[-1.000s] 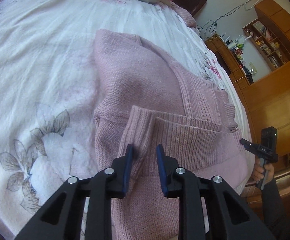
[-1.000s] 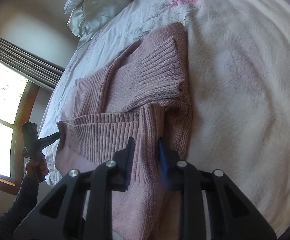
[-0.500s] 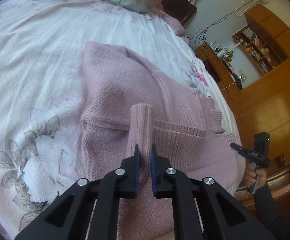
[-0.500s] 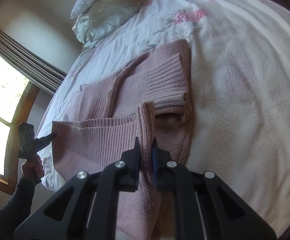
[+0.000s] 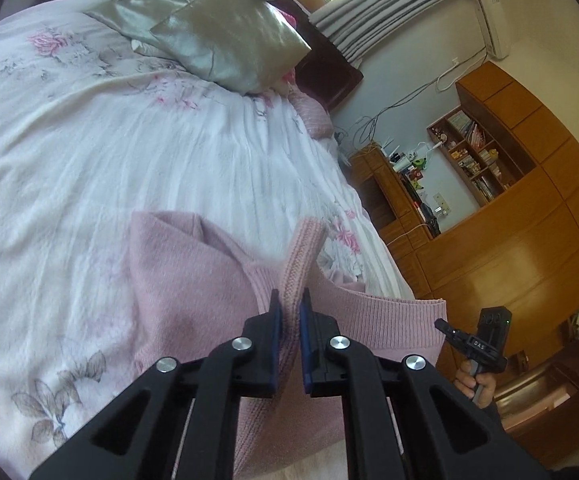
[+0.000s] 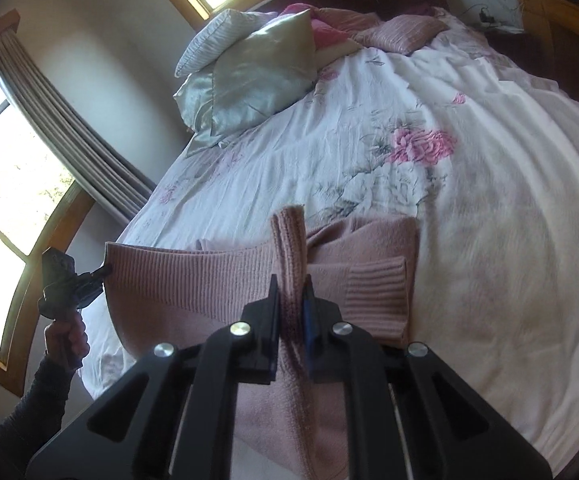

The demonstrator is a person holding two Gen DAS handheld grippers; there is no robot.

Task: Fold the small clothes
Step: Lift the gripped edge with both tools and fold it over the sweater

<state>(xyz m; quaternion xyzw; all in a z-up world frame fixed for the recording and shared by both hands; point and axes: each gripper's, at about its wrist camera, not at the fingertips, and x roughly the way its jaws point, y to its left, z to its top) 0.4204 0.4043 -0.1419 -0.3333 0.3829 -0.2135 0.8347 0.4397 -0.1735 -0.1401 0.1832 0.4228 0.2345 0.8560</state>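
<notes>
A: Left tongs (image 5: 289,312): pressed together on a ribbed corner of the pale pink knitted sweater (image 5: 193,280). A ridge of hem stands up between the blue-lined pads.

B: Right tongs (image 6: 291,300): same, pinching the opposite corner of that ribbed hem (image 6: 193,276). Cloth bunched and upright in the gap.

A: Each camera catches the other tongs at the far end of the hem, a hand (image 6: 67,332) gripping the handle. The hem runs taut between the two.

B: Reason for the hold, as I judge it: two corners gripped level keep the edge straight while the lower half is carried over the upper.

A: Agreed. Sweater location: near edge of the bed, hem raised off it, rest of the body lying flat on the white floral bedspread (image 6: 489,240).

B: One sleeve, ribbed cuff (image 6: 377,276), is already laid across the body. So the sides look folded in; the lengthwise fold seems to be the step in hand.

A: Outward: silver-grey satin pillows (image 5: 225,40) at the head of the bed, well apart from the sweater. Wooden wardrobe and shelving (image 5: 529,220) beyond the bed's far side.

B: Grey curtains (image 6: 73,148) and a window on my side. Risk: thick knit may slip if one corner lags.
</notes>
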